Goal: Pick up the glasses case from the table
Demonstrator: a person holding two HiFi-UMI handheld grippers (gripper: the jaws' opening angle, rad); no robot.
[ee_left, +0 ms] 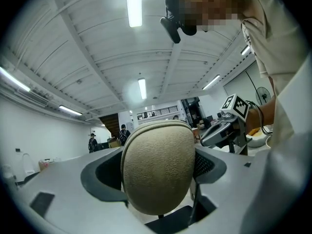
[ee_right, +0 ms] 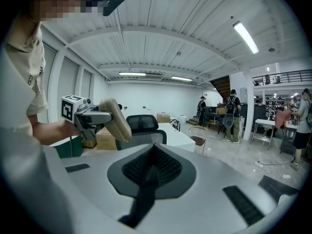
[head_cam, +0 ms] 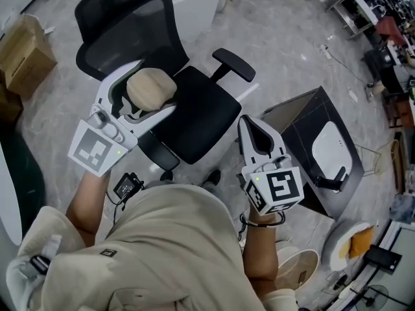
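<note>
Nearest the camera, the person's beige shirt (head_cam: 168,251) fills the bottom of the head view, with both forearms reaching forward from it. The left gripper (head_cam: 155,91) is raised ahead of the left arm, its marker cube (head_cam: 97,149) facing up. Its fingers (ee_left: 100,172) pinch the glasses case (ee_left: 158,167), a rounded tan case with a grainy cover and a seam along its rim. The case sits between the two dark pads and bulges out past them towards the camera on that gripper. It is held in the air over the seat of a black office chair (head_cam: 194,118), clear of any tabletop.

The right gripper (head_cam: 251,127) hangs further right, apart from the left one, just off the edge of the chair seat. Its fingers (ee_right: 165,167) are pressed together with nothing between them. Its marker cube (head_cam: 275,190) sits just above the wrist.

Beyond the right gripper a dark tabletop (head_cam: 305,128) carries a white object (head_cam: 331,149). Below everything lies a pale marbled floor (head_cam: 285,37). At the far left a cardboard box (head_cam: 26,54) stands on it. In the right gripper view, people (ee_right: 233,113) stand far off in a white hall.
</note>
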